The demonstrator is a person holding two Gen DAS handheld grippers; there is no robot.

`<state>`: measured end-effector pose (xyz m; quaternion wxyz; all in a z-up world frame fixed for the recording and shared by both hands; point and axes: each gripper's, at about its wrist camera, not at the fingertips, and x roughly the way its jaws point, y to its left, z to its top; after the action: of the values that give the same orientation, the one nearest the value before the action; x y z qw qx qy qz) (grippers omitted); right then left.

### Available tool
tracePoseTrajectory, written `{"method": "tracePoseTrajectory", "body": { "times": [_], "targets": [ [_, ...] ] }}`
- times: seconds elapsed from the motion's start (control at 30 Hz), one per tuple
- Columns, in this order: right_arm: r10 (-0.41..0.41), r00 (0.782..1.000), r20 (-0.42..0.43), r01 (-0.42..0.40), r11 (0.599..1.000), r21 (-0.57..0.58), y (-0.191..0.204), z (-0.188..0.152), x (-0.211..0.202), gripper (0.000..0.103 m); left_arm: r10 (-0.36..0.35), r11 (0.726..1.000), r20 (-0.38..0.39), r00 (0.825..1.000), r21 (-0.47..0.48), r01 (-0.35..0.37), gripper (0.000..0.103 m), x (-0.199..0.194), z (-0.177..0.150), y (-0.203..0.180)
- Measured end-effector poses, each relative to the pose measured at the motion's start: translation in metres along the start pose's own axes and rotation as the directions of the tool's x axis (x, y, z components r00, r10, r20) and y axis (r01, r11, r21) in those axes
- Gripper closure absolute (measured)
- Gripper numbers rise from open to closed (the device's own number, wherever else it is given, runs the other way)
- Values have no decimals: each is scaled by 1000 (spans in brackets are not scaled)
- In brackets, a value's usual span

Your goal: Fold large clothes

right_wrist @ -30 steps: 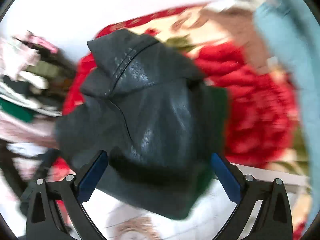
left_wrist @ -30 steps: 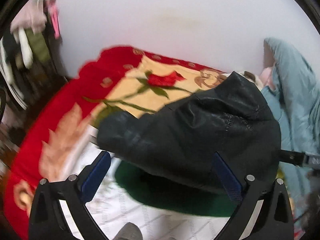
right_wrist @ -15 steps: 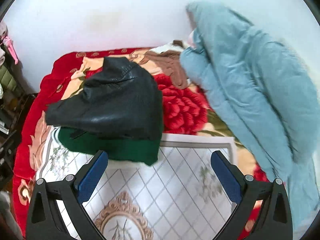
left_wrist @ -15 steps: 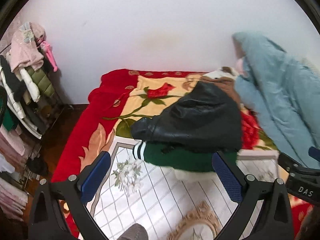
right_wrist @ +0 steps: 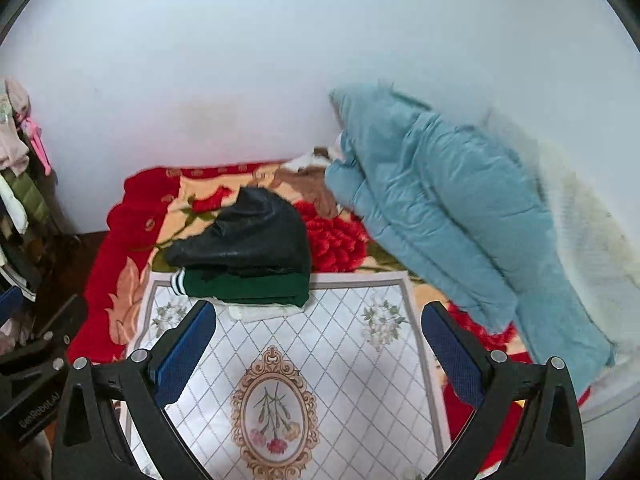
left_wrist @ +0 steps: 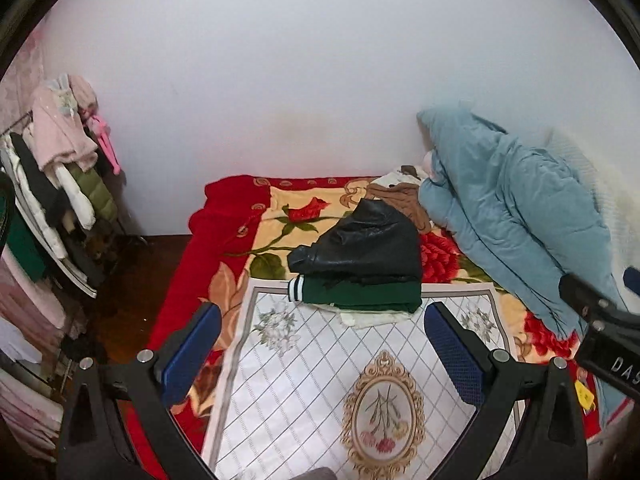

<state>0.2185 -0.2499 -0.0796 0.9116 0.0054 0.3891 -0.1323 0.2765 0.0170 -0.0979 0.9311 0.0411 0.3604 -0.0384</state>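
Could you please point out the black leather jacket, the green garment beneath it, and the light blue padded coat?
black leather jacket (left_wrist: pixel 360 244): left wrist view, top panel.
green garment (right_wrist: pixel 248 286): right wrist view, front edge.
light blue padded coat (right_wrist: pixel 440 208): right wrist view, quilted middle.

The black jacket (left_wrist: pixel 360 244) looks like leather, smooth with a soft sheen and fine creases. Under it the green garment (left_wrist: pixel 368 298) is matt knit cloth with a ribbed striped cuff at its nine o'clock end. The blanket (left_wrist: pixel 224 240) is plush, fuzzy fabric; the white cloth (left_wrist: pixel 304 380) on it looks flat and smooth. At three o'clock, the blue coat (right_wrist: pixel 440 208) is puffy, quilted, faintly lustrous fabric. Both grippers' fingers (right_wrist: pixel 184 348) carry dimpled blue rubbery pads on matt black frames.
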Motion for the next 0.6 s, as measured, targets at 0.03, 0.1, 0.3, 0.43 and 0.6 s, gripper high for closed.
{"method": "tracePoseTrajectory", "body": {
  "times": [0.03, 0.1, 0.3, 0.43, 0.6],
  "targets": [
    [0, 1000, 16, 0, 1000, -2, -1, -2, -21, 0, 1, 1000, 11, 1000, -1, -1, 0, -14, -2, 3],
    [4, 999, 35, -4, 1000, -4, -3, -4, -51, 0, 3, 1000, 21, 1000, -2, -3, 0, -35, -3, 5],
    [46, 996, 81, -45, 999, -15, -13, -13, -126, 0, 22, 1000, 42, 999, -5, -22, 0, -86, -9, 3],
    [70, 994, 80, -71, 998, 0, -23, -19, -157, 0, 33, 999, 27, 999, -30, -33, 0, -109, -15, 3],
    [93, 992, 80, -93, 996, -2, -33, -25, -181, 0, 63, 997, 16, 998, -50, -62, 0, -127, -19, 3]
  ]
}}
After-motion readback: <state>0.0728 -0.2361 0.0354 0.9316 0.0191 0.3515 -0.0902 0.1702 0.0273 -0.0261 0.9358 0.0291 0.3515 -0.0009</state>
